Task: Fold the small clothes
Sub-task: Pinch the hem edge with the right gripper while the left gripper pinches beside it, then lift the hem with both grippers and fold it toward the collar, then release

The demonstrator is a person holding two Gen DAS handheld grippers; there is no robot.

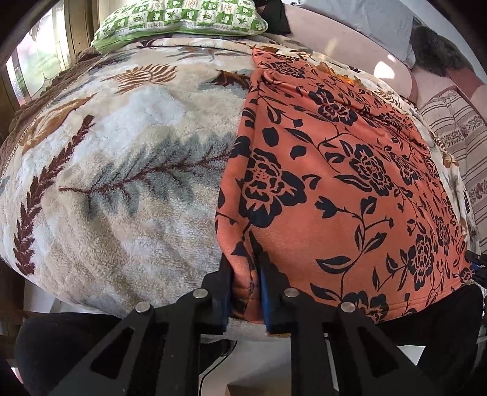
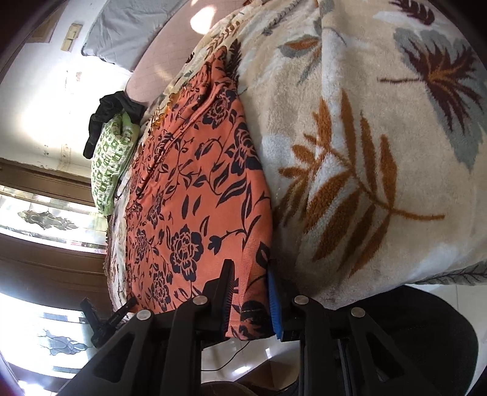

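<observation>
Orange floral garment (image 1: 334, 170) lies lengthwise away across the blanket (image 1: 121, 182), both grippers' jaws clamped on its near corners.

A bed (image 1: 380, 48) carries a fleecy leaf-patterned blanket (image 1: 121, 182). An orange cloth with black flowers (image 1: 350, 189) lies flat on the blanket, reaching its near edge. A green checked pillow (image 1: 179, 18) rests at the far edge.

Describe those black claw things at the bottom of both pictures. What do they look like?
Each is a two-finger tool. The left gripper and right gripper have matte black angular linkage arms with slot-shaped cutouts, round silver rivets at the joints, and blue pads lining the inner faces of the fingers.
</observation>
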